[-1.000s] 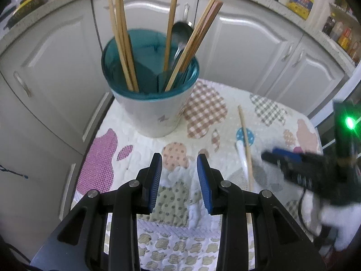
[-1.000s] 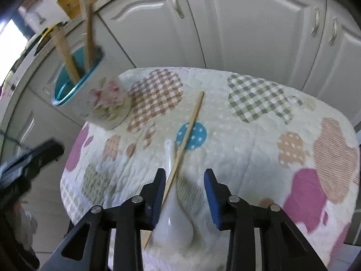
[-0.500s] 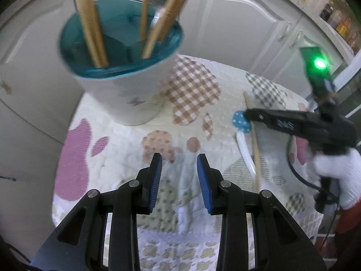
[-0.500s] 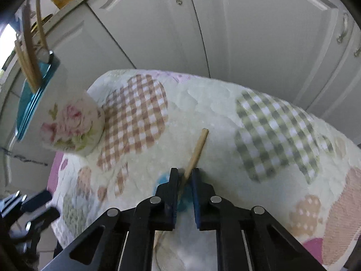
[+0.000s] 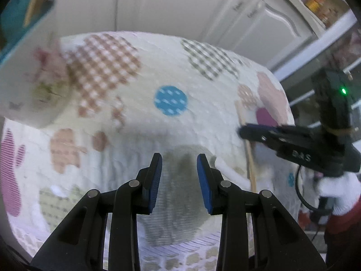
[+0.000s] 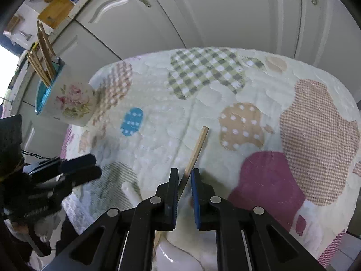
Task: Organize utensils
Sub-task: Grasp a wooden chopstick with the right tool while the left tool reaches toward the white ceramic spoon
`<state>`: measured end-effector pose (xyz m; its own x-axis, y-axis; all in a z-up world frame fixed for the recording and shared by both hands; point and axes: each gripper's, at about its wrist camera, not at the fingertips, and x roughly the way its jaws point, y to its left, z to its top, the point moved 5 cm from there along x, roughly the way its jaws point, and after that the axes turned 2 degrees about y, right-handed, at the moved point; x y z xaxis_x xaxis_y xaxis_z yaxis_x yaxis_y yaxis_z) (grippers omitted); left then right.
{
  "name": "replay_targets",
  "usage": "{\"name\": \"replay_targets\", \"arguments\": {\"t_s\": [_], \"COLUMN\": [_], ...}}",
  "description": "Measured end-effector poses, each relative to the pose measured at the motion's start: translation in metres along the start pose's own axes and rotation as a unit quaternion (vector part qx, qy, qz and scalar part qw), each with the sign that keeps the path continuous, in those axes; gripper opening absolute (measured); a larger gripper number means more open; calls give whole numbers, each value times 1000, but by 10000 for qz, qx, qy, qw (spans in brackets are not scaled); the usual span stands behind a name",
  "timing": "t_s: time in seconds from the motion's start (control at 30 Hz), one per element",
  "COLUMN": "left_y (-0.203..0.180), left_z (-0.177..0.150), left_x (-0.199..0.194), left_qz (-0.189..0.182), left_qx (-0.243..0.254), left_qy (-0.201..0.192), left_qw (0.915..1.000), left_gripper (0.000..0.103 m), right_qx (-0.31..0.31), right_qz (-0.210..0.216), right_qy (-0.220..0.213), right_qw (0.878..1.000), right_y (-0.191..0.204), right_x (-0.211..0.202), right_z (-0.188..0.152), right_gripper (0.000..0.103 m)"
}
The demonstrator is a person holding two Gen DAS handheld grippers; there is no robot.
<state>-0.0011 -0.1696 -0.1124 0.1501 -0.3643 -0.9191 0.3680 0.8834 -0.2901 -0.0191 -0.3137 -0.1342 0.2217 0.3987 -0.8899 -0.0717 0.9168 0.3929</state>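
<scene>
A wooden chopstick (image 6: 195, 150) lies between the fingers of my right gripper (image 6: 183, 176), which is shut on it; the stick's far end points away over the quilted cloth. In the left wrist view the same chopstick (image 5: 247, 151) runs under the right gripper (image 5: 244, 132) at the right. A white spoon (image 6: 173, 251) lies under the right gripper, and its handle (image 5: 232, 174) shows beside the stick. My left gripper (image 5: 179, 169) is open and empty above the cloth. The floral utensil cup (image 6: 67, 103) with a teal inside holds several chopsticks at far left, also blurred in the left wrist view (image 5: 27, 72).
The small table is covered by a patchwork cloth (image 6: 225, 103) with rounded edges. White cabinet doors (image 6: 203, 13) stand behind it. A shelf with jars (image 5: 315, 2) is at the upper right. The person's white-gloved hand (image 5: 338, 187) holds the right gripper.
My right gripper has drawn the chopstick back toward the table's right side, away from the blue dot patch. My left gripper has swung right, so the cup has slid to the left edge.
</scene>
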Motion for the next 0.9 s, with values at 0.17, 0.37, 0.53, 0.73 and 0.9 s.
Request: {"name": "replay_targets", "arguments": {"t_s": [0.17,0.37,0.53,0.73,0.9], "left_y": [-12,-21,-24,-24,-21], "left_z": [-7,-8,-8,-12,-19], "left_x": [13,23,22,17,19], "left_qz": [-205,-198,-211,-188,-154], "left_qx": [14,89,127,281,208], "left_qy": [163,263,239,245,308], "left_qw": [9997,9994,9994,9991,9992], "left_gripper": [31,31,31,31,31], "right_qx": [66,-116,-137,-376,-75], "right_qz": [145,81,543,397,384], "right_qy": [-45,48,-70,-68,-126], "right_qw": [9999,9999,9984,9985,9992], "right_y": [-2,-7,5,5,3], "right_x": [1,-14,-30,-52,-41], "right_z": [-2,-9,-11,-27,-18], "right_gripper": [10,10,10,10,19]}}
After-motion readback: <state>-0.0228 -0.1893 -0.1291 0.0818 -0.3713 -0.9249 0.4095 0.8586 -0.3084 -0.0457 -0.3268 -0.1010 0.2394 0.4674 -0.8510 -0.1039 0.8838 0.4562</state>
